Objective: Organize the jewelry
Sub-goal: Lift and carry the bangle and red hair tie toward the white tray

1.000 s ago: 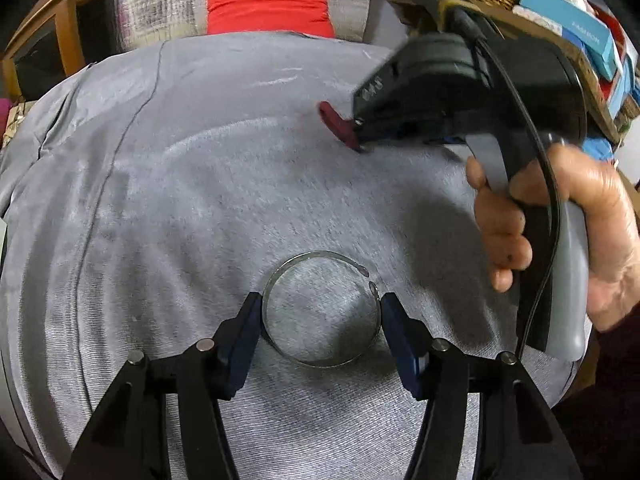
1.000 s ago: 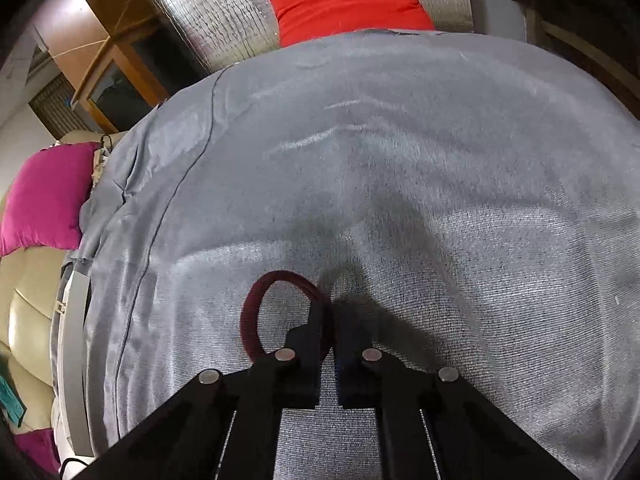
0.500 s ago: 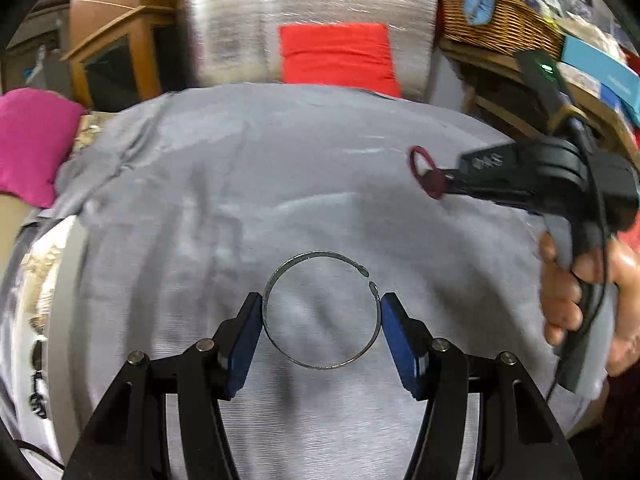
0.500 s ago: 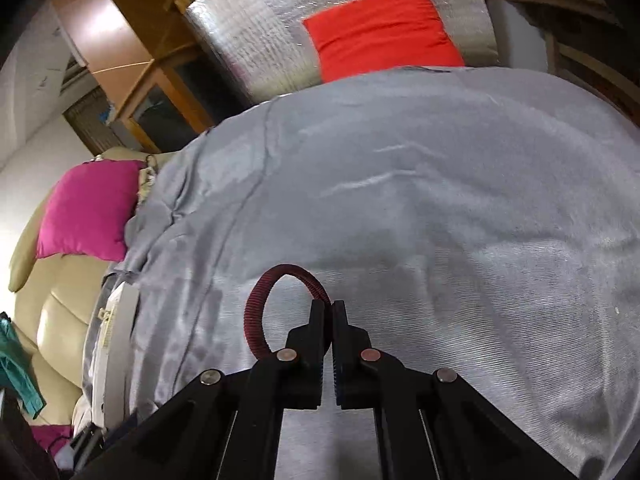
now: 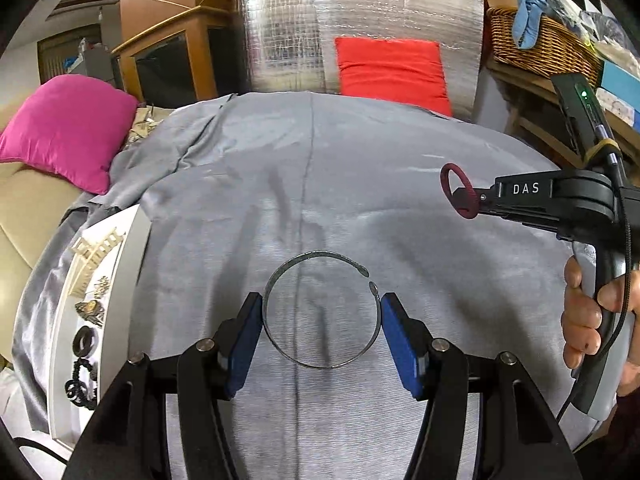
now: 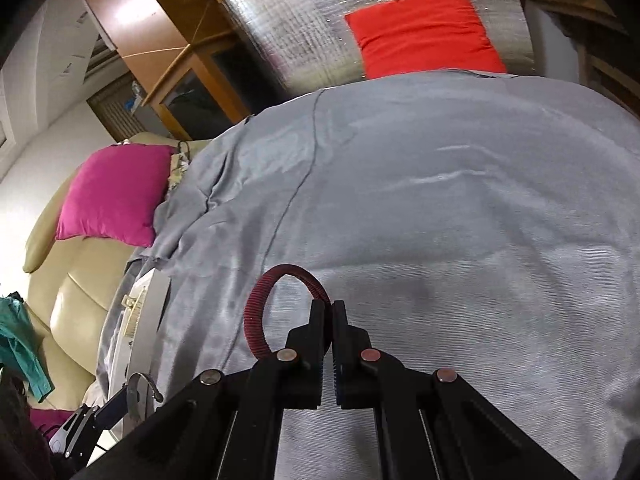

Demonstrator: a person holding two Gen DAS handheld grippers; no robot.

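Observation:
My left gripper [image 5: 321, 320] is shut on a thin silver open bangle [image 5: 320, 365], its blue pads [image 5: 245, 338] pressing both sides, and holds it above the grey cloth [image 5: 360, 184]. My right gripper [image 6: 331, 310] is shut on a dark red ribbed bracelet [image 6: 256, 312] and holds it in the air; it also shows in the left wrist view [image 5: 474, 196] at right with the bracelet [image 5: 450, 178]. A white jewelry tray [image 5: 132, 264] lies at the left edge with several dark and gold pieces [image 5: 86, 340].
The cloth covers a rounded table. A pink cushion [image 5: 68, 128] on a beige sofa lies left. A red cushion [image 5: 392, 72] and silver foil panel stand behind. A wicker basket [image 5: 540, 44] on a shelf is at back right.
Both grippers have risen from the cloth with their pieces. The view has widened, and the tray at left has come into sight. The right gripper has moved right and farther off.

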